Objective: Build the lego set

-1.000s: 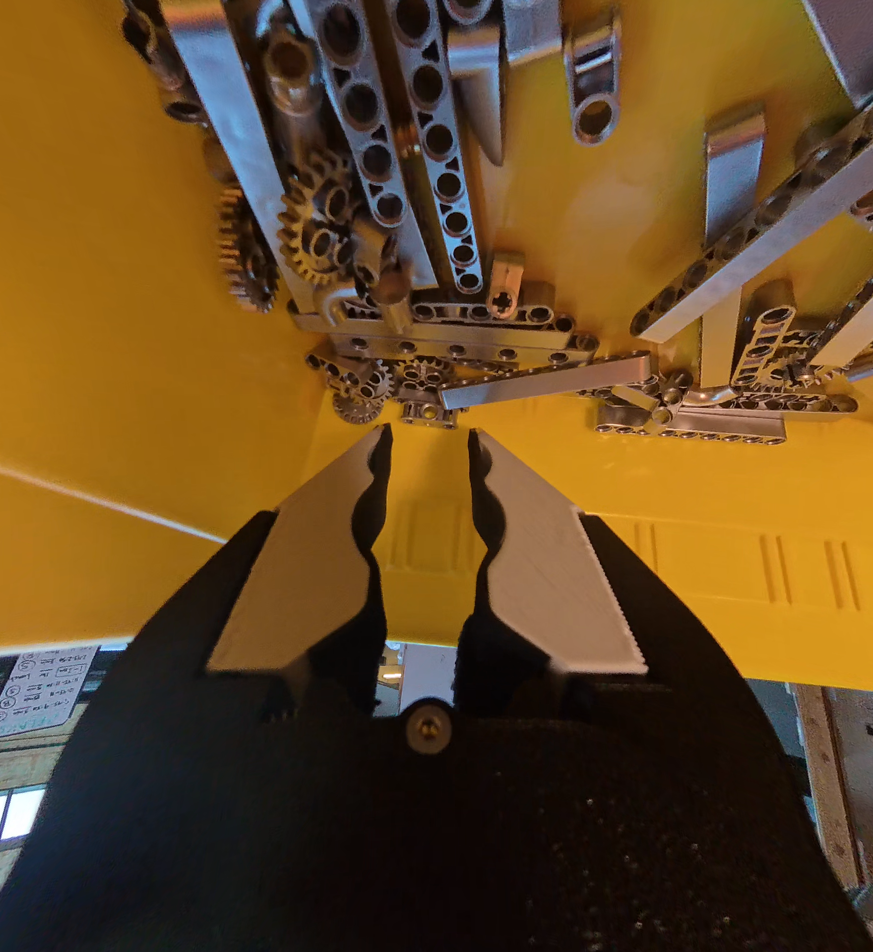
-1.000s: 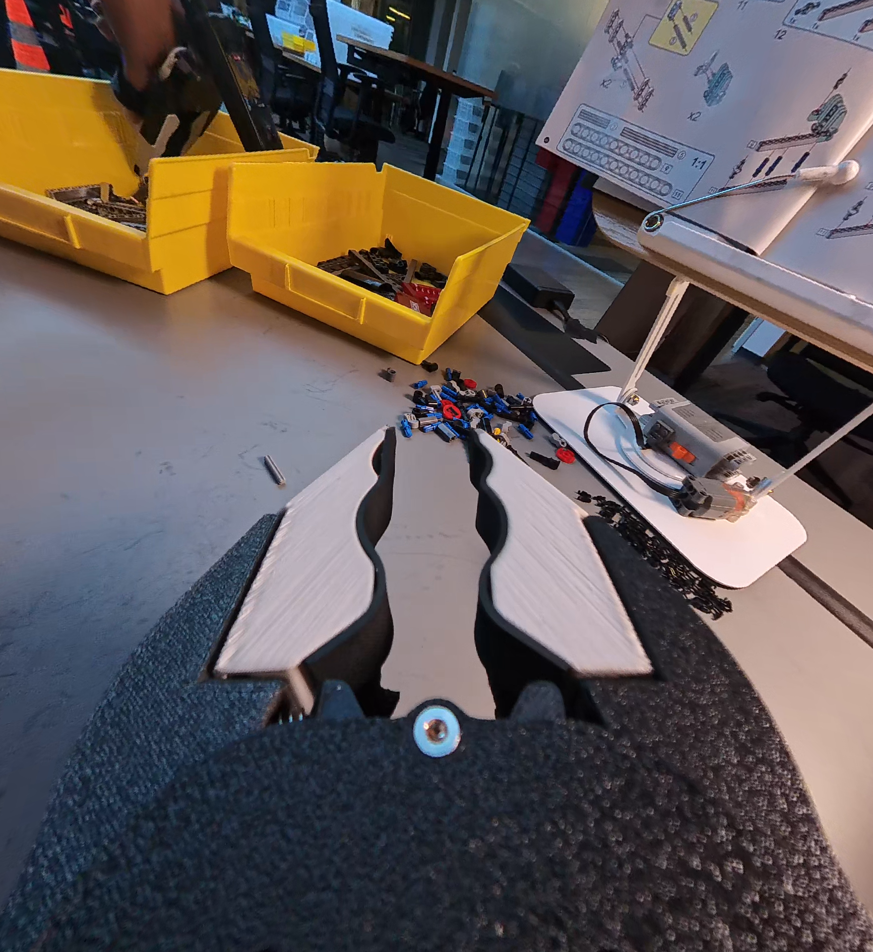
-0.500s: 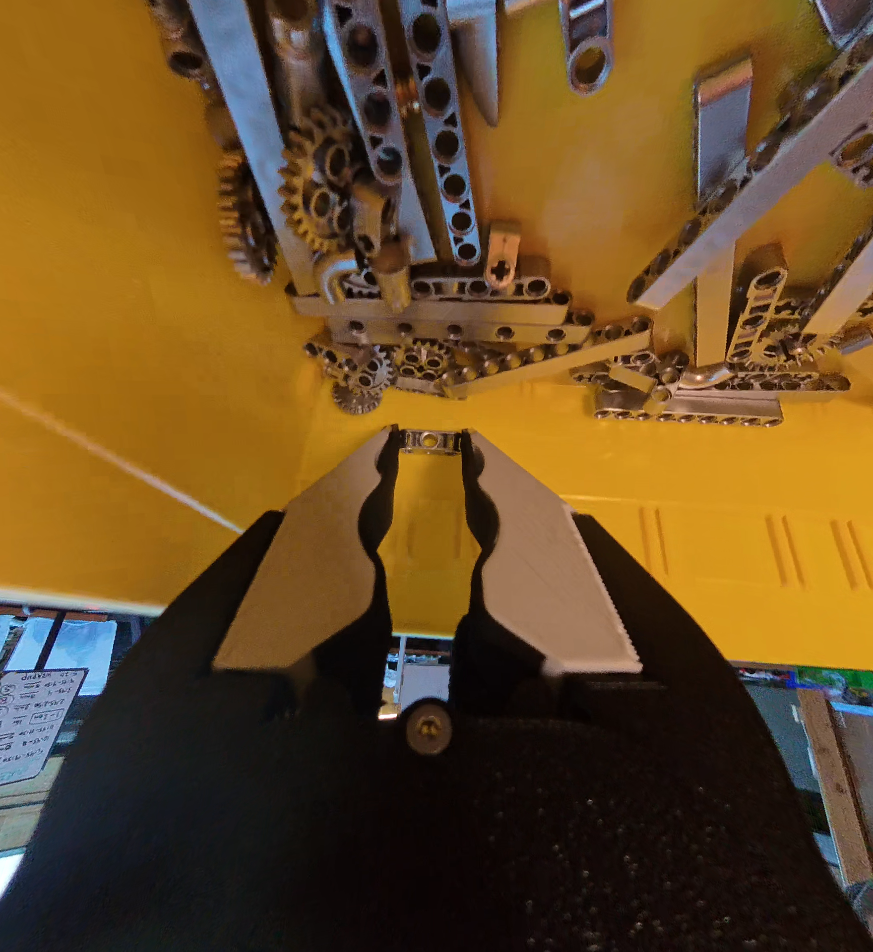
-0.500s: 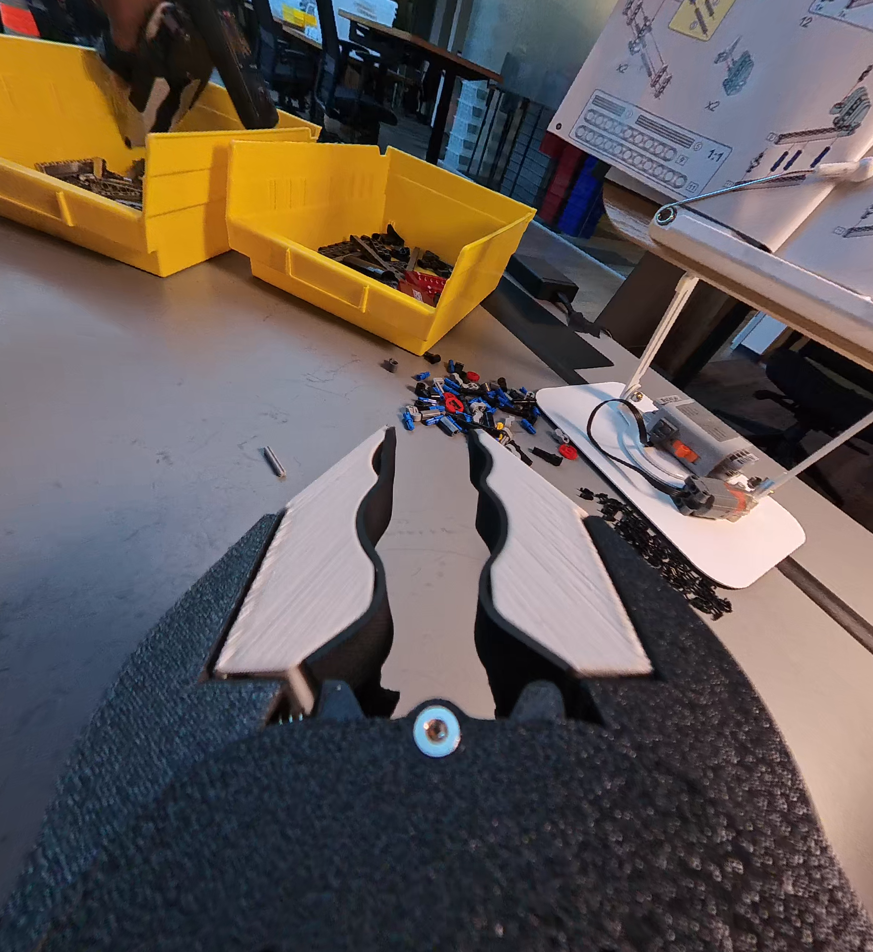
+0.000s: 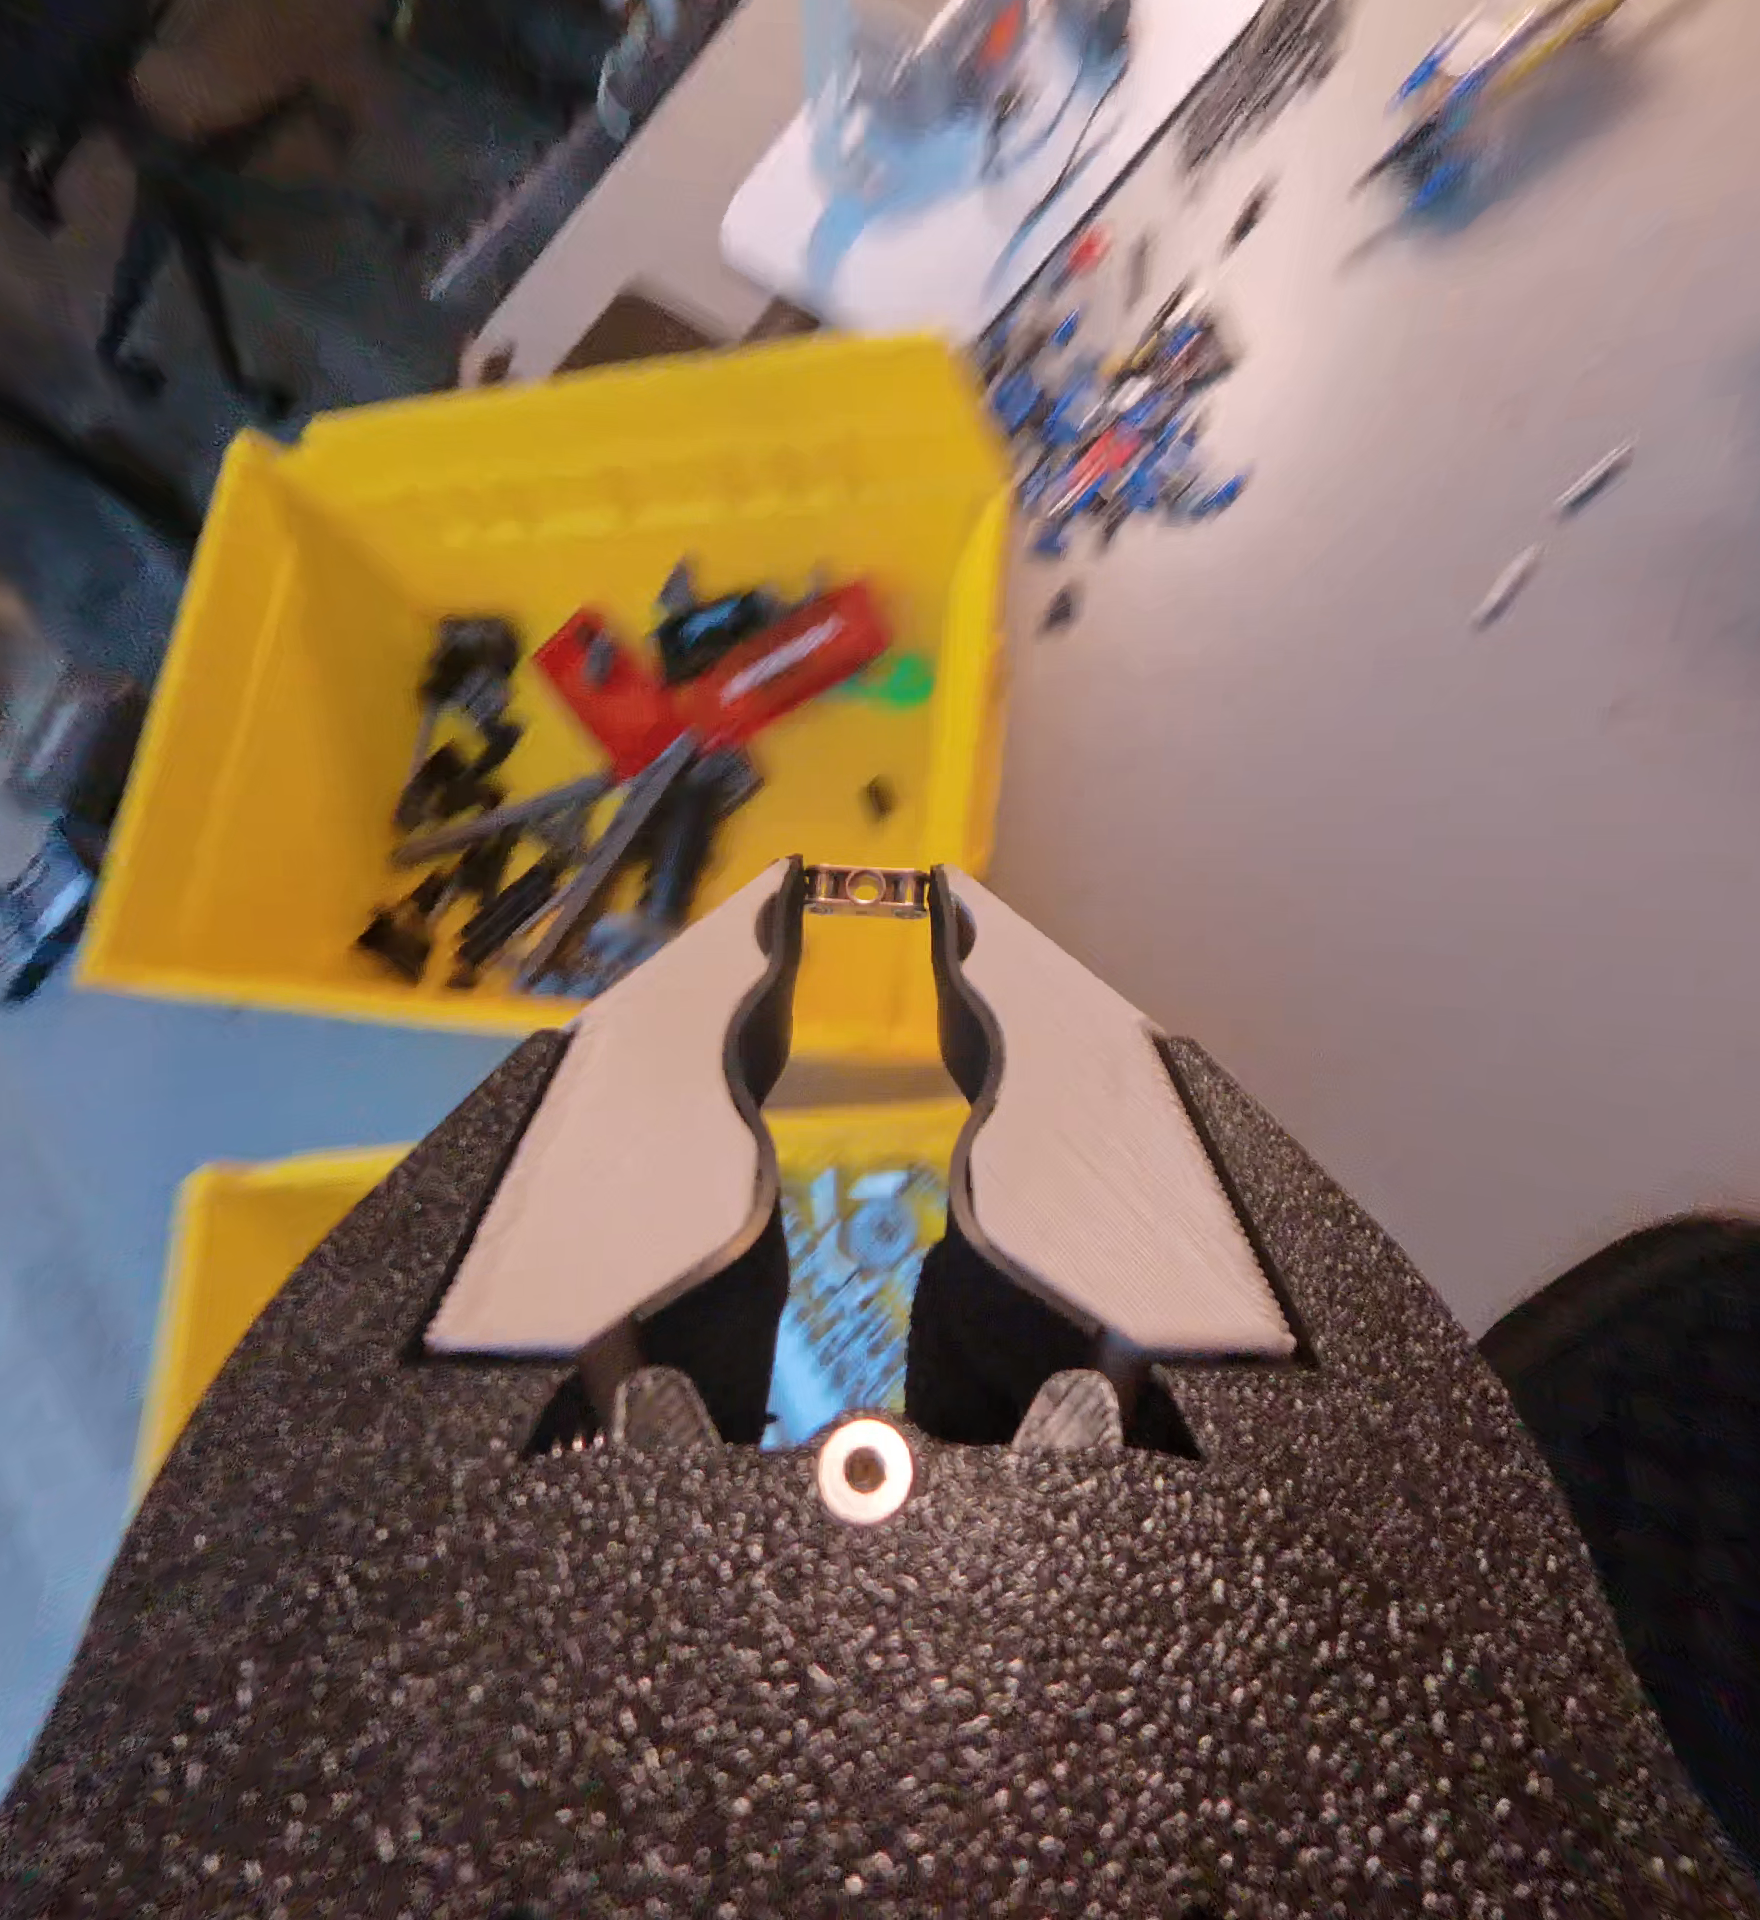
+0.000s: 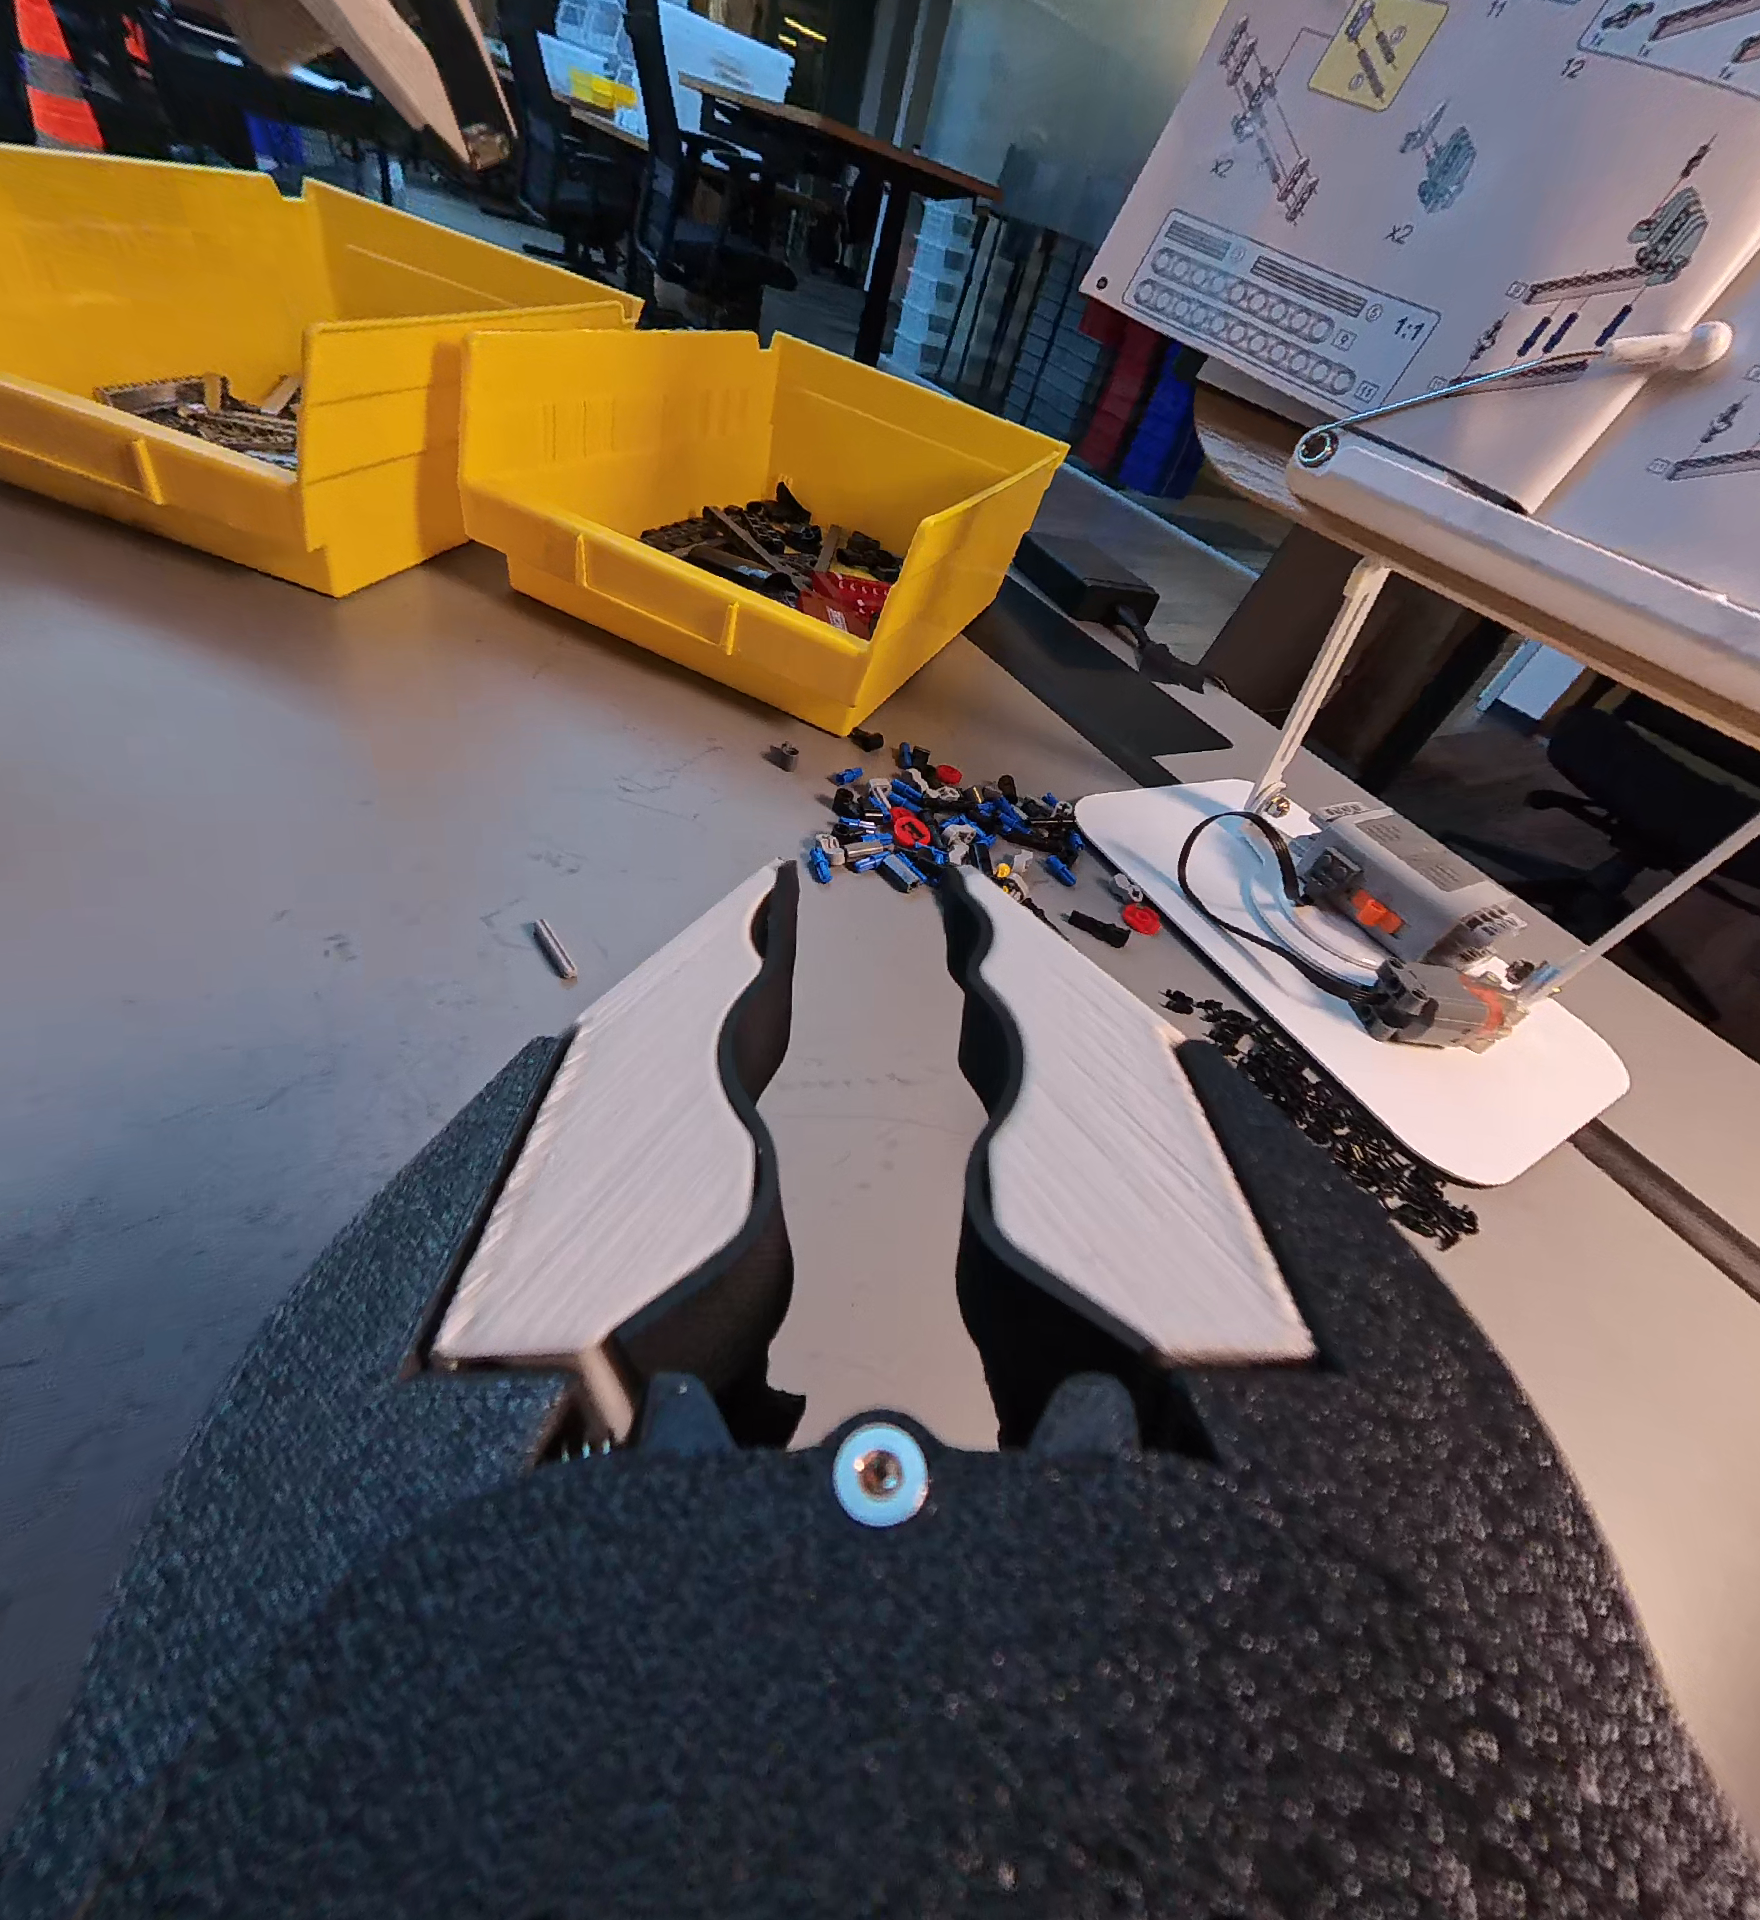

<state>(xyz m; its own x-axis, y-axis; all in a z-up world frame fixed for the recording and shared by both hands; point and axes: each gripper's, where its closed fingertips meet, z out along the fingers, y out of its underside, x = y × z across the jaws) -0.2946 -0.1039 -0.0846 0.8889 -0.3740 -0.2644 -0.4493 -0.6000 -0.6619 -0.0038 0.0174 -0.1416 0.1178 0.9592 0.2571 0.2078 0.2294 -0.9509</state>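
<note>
Above the yellow bin (image 5: 263, 665), blurred, my left gripper (image 5: 865, 891) clamped a grey connector piece (image 5: 863, 894); my right gripper (image 6: 871, 883) stood apart near it.

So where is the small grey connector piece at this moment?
In the left wrist view, the small grey connector piece is clamped between the left gripper fingertips, held in the air above the near edge of the yellow bin of black and red parts.

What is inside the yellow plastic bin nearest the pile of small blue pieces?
The yellow plastic bin holds black beams and a red block. Its front wall hides the bottom layer.
</note>
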